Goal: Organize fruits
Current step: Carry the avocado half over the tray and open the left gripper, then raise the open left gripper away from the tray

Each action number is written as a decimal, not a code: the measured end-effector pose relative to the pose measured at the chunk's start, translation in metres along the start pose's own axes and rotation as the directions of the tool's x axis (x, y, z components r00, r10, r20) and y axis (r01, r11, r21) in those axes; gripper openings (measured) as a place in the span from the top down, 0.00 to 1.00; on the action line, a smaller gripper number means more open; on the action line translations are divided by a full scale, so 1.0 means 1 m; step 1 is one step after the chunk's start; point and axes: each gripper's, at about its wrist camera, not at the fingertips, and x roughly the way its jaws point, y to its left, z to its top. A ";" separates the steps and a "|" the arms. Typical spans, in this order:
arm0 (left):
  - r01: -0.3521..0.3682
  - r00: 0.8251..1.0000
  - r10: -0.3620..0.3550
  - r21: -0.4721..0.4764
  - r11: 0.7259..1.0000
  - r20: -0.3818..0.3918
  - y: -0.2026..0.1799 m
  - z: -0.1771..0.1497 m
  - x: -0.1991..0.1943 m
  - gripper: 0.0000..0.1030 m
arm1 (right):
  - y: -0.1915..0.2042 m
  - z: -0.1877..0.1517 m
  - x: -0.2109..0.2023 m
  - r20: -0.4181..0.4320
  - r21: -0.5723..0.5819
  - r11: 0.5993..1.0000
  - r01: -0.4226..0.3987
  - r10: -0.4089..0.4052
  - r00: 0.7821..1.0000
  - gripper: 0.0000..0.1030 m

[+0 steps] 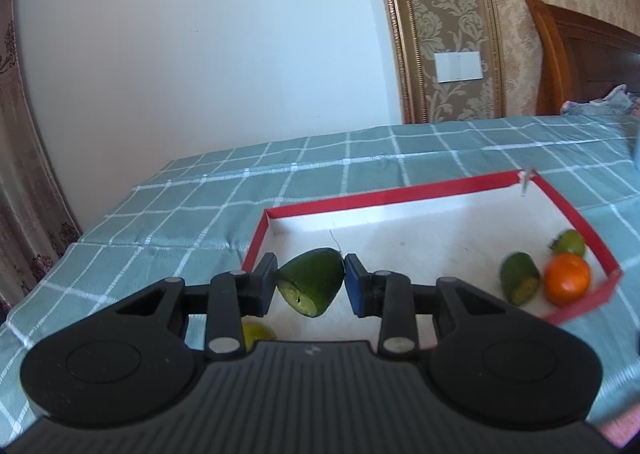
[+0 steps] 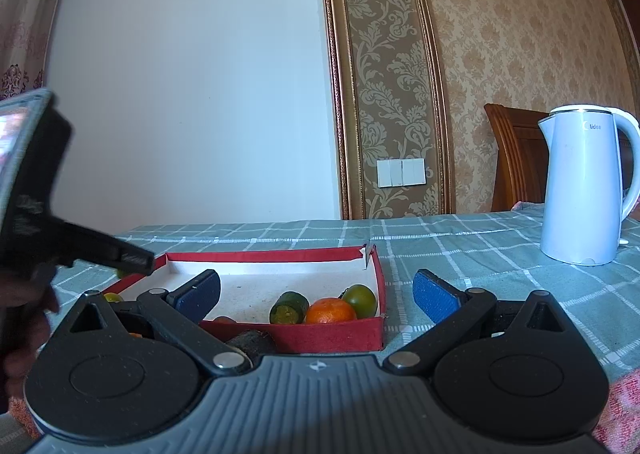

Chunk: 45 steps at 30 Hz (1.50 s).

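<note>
My left gripper (image 1: pixel 310 284) is shut on a cut green fruit piece (image 1: pixel 312 286) and holds it above the near left part of the red-walled tray (image 1: pixel 380 196). In the tray's right corner lie another green cut piece (image 1: pixel 519 278), an orange (image 1: pixel 567 279) and a green round fruit (image 1: pixel 570 243). A yellow-green fruit (image 1: pixel 256 334) lies under my left gripper. My right gripper (image 2: pixel 316 296) is open and empty, in front of the tray (image 2: pixel 332 336). Through it I see the green piece (image 2: pixel 289 308), the orange (image 2: pixel 330 312) and the green fruit (image 2: pixel 360 300). A dark fruit (image 2: pixel 252 342) lies before the tray.
The table has a teal checked cloth (image 1: pixel 200 194). A white kettle (image 2: pixel 584 186) stands at the right rear. The left gripper's body (image 2: pixel 36 190) fills the left of the right wrist view. A small yellow-green fruit (image 2: pixel 113 297) lies left of the tray. Wall behind.
</note>
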 end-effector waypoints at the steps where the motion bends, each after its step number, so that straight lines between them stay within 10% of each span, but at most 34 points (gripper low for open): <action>1: -0.007 1.000 0.007 -0.002 1.000 0.000 0.000 0.001 0.004 0.68 | 0.000 -0.001 0.000 -0.001 0.001 1.000 -0.001 0.001 1.000 0.00; 24: -0.026 0.996 0.022 -0.050 0.998 -0.082 -0.002 0.000 0.063 0.67 | 0.001 0.000 0.002 -0.026 0.019 0.999 -0.029 0.030 0.999 0.00; 27: -0.034 0.997 0.031 -0.047 0.998 -0.066 -0.001 0.000 0.058 0.54 | 0.001 0.001 0.003 -0.032 0.018 0.999 -0.030 0.030 0.999 0.00; 32: -0.061 0.998 0.061 -0.054 0.997 -0.003 0.010 0.002 0.033 0.02 | 0.001 0.000 0.002 -0.030 0.020 0.999 -0.026 0.026 0.999 0.00; 45: -0.134 0.990 0.141 -0.217 0.967 0.018 0.128 -0.046 -0.031 0.00 | -0.002 0.000 -0.002 -0.001 0.028 0.999 -0.028 0.028 1.000 0.00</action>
